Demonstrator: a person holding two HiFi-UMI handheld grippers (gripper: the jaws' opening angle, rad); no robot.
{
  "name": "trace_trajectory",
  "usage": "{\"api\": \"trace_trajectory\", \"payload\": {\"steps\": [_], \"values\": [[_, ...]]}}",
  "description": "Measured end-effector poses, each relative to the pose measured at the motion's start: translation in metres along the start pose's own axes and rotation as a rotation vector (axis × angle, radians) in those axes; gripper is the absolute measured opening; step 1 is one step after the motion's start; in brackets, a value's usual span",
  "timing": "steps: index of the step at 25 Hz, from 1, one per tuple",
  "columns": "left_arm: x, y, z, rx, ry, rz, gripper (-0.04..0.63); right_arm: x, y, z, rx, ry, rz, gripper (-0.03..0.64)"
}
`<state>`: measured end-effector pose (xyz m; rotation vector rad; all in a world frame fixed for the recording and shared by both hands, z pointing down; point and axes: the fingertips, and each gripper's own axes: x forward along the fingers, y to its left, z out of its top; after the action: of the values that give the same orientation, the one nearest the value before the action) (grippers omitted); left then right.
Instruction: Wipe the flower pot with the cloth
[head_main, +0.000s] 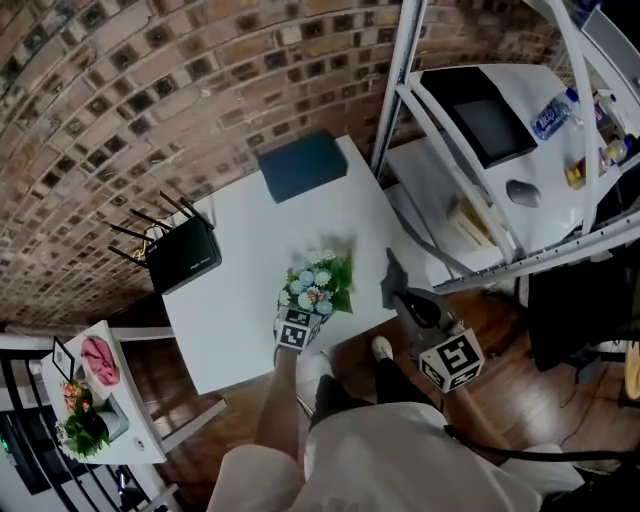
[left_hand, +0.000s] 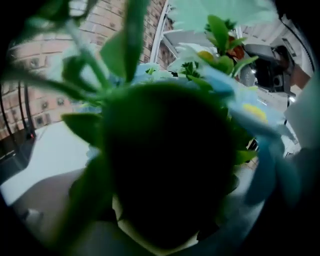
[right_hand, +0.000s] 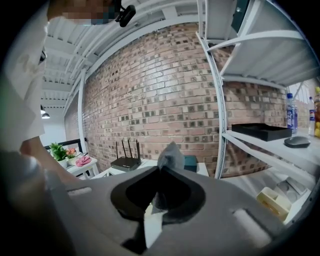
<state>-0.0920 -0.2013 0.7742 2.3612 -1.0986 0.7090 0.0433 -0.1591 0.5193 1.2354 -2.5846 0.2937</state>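
Brick wall behind white table (head_main: 240, 300). Head view is showing flower pot (head_main: 318, 285) at the near edge, left tongs (head_main: 303, 310) at it. Left gripper view is only giving me dark pot between them; can't tell if they're squeezing. Right gripper view is showing right tongs (right_hand: 159, 172) pinching grey cloth (right_hand: 171, 152).

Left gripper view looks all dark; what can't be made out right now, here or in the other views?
Left gripper view: flower pot too close, dark, blurred; whether the left tongs press it is unclear.
Head view: flowers cover the pot's body.
Right gripper view: cloth mostly hidden inside the shut right tongs.
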Motion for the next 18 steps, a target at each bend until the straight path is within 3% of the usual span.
{"api": "trace_trajectory", "payload": {"steps": [3,9,14,18], "values": [[0.000,0.001,0.000,-0.054,0.051,-0.008,0.560,0.004,-0.002,0.004,-0.003,-0.010,0.007,0.003],[-0.005,0.002,0.003,-0.299,0.084,0.004,0.557,0.010,-0.005,0.013,0.003,-0.022,0.036,0.003],[-0.031,-0.011,0.030,-0.603,-0.073,-0.123,0.555,0.019,0.003,0.002,-0.109,0.057,0.183,0.003],[-0.067,-0.029,0.074,-0.727,-0.227,-0.286,0.555,0.022,0.028,-0.012,-0.166,0.156,0.477,0.003]]}}
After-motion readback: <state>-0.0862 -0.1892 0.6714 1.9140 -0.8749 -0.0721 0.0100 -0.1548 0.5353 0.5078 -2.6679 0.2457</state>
